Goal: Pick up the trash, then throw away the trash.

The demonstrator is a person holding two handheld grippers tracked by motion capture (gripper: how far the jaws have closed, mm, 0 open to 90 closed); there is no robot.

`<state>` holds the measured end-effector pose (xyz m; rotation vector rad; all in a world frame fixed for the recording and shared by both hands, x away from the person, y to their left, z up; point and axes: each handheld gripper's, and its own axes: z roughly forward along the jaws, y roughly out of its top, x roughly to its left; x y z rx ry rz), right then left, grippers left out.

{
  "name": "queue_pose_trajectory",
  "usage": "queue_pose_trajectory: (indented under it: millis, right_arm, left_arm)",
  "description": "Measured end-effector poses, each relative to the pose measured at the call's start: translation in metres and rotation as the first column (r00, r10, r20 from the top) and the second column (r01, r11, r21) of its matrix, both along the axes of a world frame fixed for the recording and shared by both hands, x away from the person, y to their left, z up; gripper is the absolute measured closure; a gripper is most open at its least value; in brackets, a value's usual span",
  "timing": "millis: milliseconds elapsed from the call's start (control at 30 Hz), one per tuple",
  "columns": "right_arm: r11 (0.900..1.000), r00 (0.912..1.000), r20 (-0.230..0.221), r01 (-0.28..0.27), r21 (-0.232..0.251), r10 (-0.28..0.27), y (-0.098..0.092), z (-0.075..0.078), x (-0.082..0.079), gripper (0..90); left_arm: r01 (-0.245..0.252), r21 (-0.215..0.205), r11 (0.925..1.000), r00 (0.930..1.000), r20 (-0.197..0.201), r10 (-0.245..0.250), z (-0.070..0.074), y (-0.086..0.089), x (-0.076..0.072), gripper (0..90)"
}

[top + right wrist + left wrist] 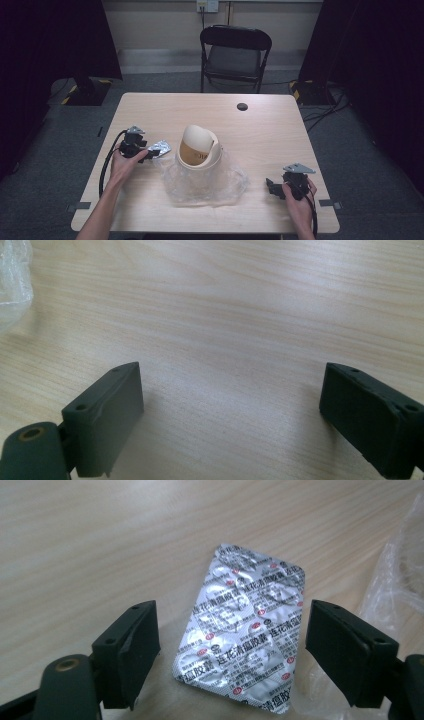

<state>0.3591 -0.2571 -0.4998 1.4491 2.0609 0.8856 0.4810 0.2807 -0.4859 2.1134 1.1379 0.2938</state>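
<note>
1. Silver foil caught the light: a blister pack of capsules (241, 630) lay flat on the pale wood-grain tabletop (260, 125), just beside the crumpled clear plastic bag (202, 180).
2. My left tool (232, 645) was spread wide, its jaws flanking the pack and gripping nothing.
3. My right tool (230, 415) was likewise released, over bare wood well apart from the bag.
4. I judged the pack light, thin and slick, its dimpled foil easily creased; lying flat, it would be hard to lift, so I thought it best pinched across the narrow width at its long edges.
5. A tan paper cup (199, 147) leaned tilted on the bag, its smooth curved wall looking soft enough to crush.
</note>
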Motion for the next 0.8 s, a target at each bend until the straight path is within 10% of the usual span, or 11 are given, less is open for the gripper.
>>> queue_pose_trajectory:
  millis: [333,800]
  right_arm:
    - [1.0,1.0,0.0,0.0,0.0,0.0,0.0,0.0,0.0,9.4]
    - [1.0,1.0,0.0,0.0,0.0,0.0,0.0,0.0,0.0,9.4]
  left_arm:
    - [0.036,0.115,0.9928,0.9976,0.054,-0.043,-0.006,-0.009,-0.008,20.6]
    - [0.05,0.085,0.9951,0.9951,0.081,-0.057,-0.006,-0.008,-0.011,33.7]
